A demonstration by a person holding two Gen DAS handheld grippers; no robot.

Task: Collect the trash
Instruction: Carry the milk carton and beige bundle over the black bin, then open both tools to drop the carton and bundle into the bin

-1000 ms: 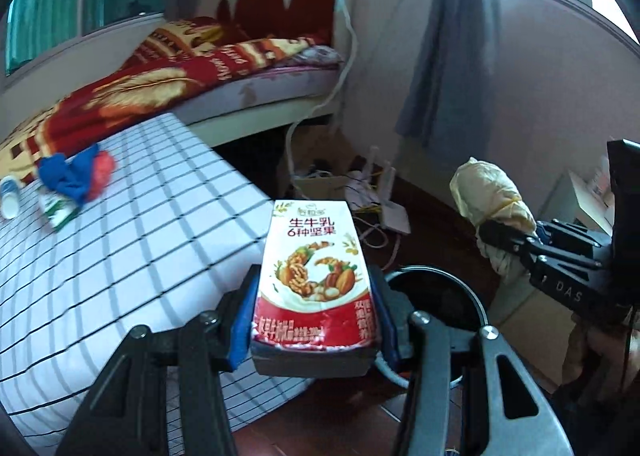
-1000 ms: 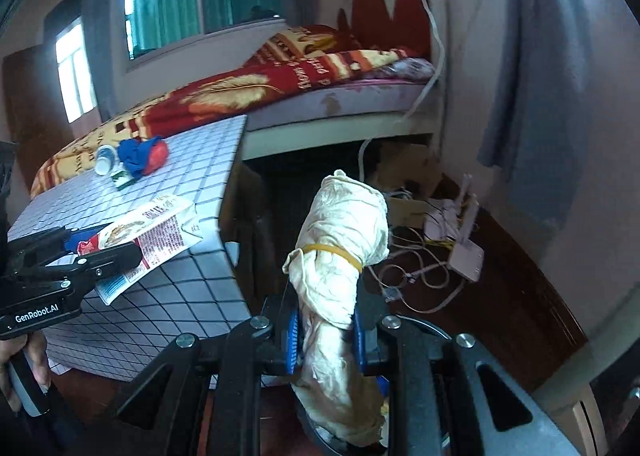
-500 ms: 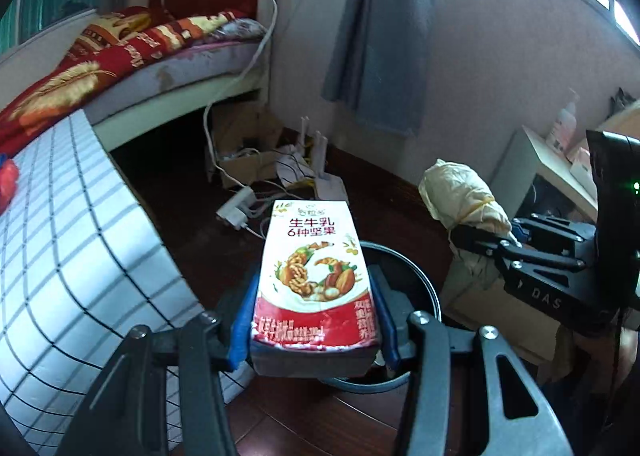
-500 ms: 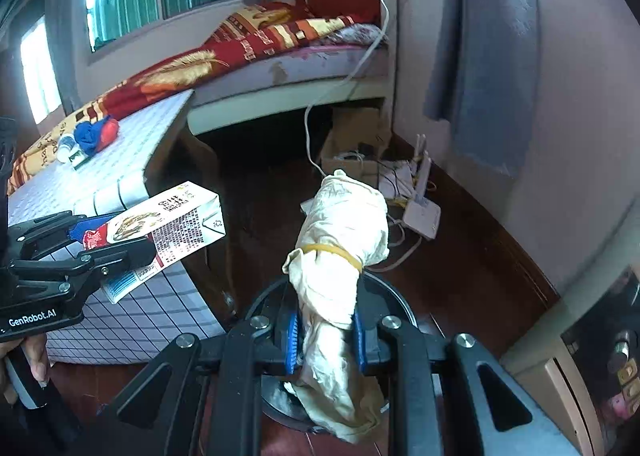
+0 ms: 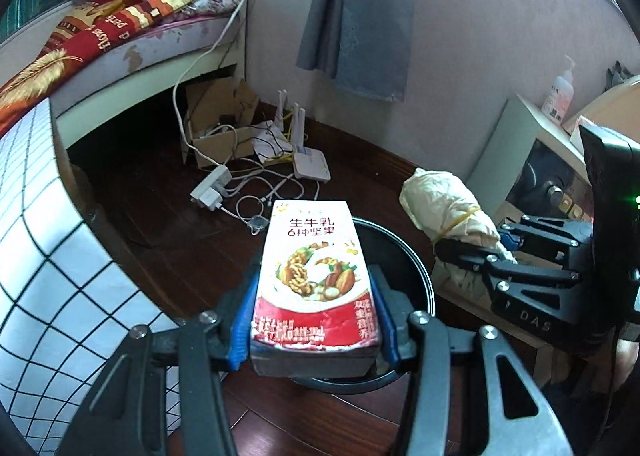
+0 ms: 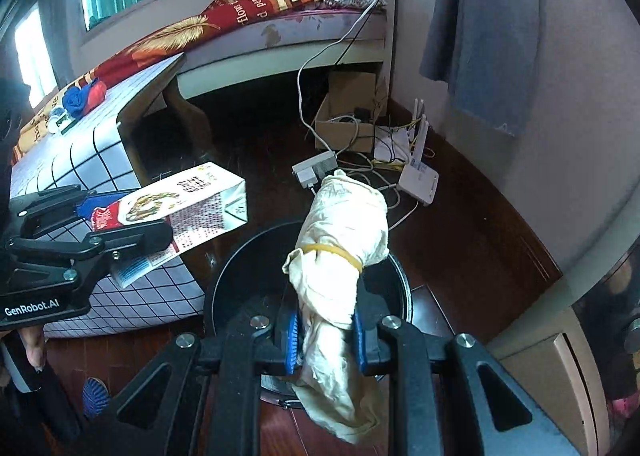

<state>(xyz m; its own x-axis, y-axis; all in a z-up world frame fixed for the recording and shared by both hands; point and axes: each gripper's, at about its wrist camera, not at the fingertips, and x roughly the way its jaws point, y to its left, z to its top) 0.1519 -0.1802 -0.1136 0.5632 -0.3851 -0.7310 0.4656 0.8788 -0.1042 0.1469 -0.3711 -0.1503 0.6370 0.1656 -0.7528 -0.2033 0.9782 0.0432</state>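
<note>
Left gripper [image 5: 314,320] clamped on milk carton [image 5: 314,276], right gripper [image 6: 326,336] clamped on tied paper bundle [image 6: 340,232], black bin [image 6: 236,276] just below both, contents unseen.

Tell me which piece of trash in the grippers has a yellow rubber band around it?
The crumpled cream paper bundle, squeezed in the right gripper above the round black bin. The red-and-white milk carton in the left gripper has none.
</note>
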